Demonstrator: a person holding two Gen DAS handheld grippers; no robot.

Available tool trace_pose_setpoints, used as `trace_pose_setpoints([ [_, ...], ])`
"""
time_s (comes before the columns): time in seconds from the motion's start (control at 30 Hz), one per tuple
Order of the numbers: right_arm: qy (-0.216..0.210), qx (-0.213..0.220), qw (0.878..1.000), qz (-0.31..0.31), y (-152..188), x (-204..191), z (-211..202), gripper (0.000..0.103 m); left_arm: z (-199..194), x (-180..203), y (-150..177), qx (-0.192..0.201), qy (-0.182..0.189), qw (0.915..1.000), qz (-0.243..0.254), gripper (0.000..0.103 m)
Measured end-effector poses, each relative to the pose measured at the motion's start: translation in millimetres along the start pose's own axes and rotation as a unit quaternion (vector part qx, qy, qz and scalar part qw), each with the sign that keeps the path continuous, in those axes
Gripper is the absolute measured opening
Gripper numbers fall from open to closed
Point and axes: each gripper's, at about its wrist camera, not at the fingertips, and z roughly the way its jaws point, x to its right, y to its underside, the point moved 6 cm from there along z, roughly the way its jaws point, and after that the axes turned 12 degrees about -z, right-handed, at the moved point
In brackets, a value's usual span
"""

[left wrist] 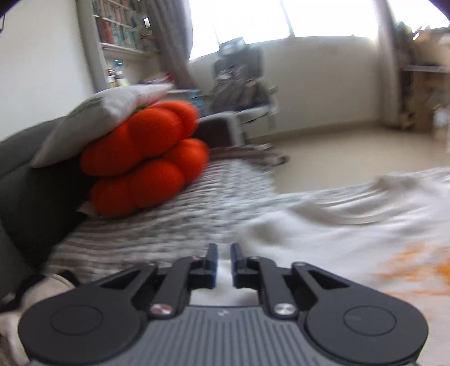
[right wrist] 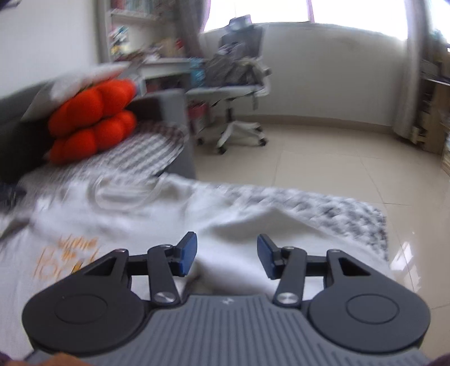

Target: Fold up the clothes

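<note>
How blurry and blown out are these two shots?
Left wrist: heavy motion smear on the white shirt and striped blanket, window overexposed, left gripper sharp. Right wrist: shirt smeared, window glaring, floor and right gripper fairly crisp.

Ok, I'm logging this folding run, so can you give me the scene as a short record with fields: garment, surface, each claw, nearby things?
garment: white T-shirt with orange lettering, spread flat, unfolded
surface: grey-and-white striped cover on a sofa
left claw: jaws nearly closed, narrow gap, white cloth visible between them; grip unclear
right claw: open, above the shirt, holding nothing
nearby: orange pumpkin-shaped plush cushion under a pale pillow; grey office chair on the tiled floor
image quality: motion blur
</note>
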Motion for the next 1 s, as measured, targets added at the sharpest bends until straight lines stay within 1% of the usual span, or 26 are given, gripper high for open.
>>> trace_pose_setpoints([
  [0.03,-0.009,-0.013,1.0,-0.009,3,-7,3,0.051,-2,3,4,-0.005,0.005,1.0,0.002,0.028],
  [0.07,-0.016,-0.026,0.999,-0.018,7,-13,8,0.051,-4,6,9,-0.01,0.01,0.9999,0.003,0.033],
  [0.13,-0.017,-0.048,0.998,-0.043,14,-22,15,0.051,-8,12,18,-0.02,0.021,0.9996,0.007,0.033],
  [0.2,-0.009,-0.054,0.996,-0.067,16,-26,12,0.05,-13,18,27,-0.031,0.031,0.999,0.01,0.033],
  [0.23,-0.007,-0.057,0.996,-0.074,17,-27,10,0.047,-15,21,31,-0.036,0.036,0.9986,0.012,0.033],
  [0.33,0.001,-0.066,0.995,-0.068,24,-22,-3,0.046,-22,30,45,-0.051,0.052,0.9972,0.017,0.033],
  [0.37,0.007,-0.065,0.996,-0.061,27,-20,-10,0.046,-25,32,49,-0.055,0.056,0.9967,0.019,0.033],
  [0.43,0.012,-0.059,0.997,-0.039,32,-22,-28,0.046,-41,23,59,-0.055,0.057,0.9967,0.017,0.033],
  [0.47,0.001,-0.052,0.998,-0.033,37,-29,-40,0.046,-49,19,64,-0.054,0.058,0.9967,0.016,0.033],
  [0.57,-0.053,-0.024,0.998,-0.032,55,-56,-80,0.046,-73,5,78,-0.054,0.059,0.9967,0.013,0.033],
  [0.67,-0.081,-0.022,0.995,-0.057,86,-87,-112,0.044,-98,-8,94,-0.047,0.056,0.9972,0.013,0.033],
  [0.77,-0.065,-0.02,0.994,-0.082,112,-104,-137,0.042,-122,-21,108,-0.034,0.051,0.9979,0.019,0.033],
  [0.83,-0.061,-0.017,0.996,-0.065,122,-105,-154,0.041,-134,-28,114,-0.035,0.05,0.9979,0.019,0.033],
  [0.87,-0.058,-0.018,0.997,-0.054,124,-103,-160,0.039,-140,-32,116,-0.035,0.051,0.9979,0.018,0.033],
  [0.93,-0.053,-0.019,0.998,-0.033,129,-97,-172,0.036,-155,-40,118,-0.04,0.059,0.9975,0.004,0.033],
  [1.0,-0.062,-0.018,0.998,-0.003,131,-92,-183,0.037,-169,-48,122,-0.05,0.068,0.9964,-0.014,0.033],
])
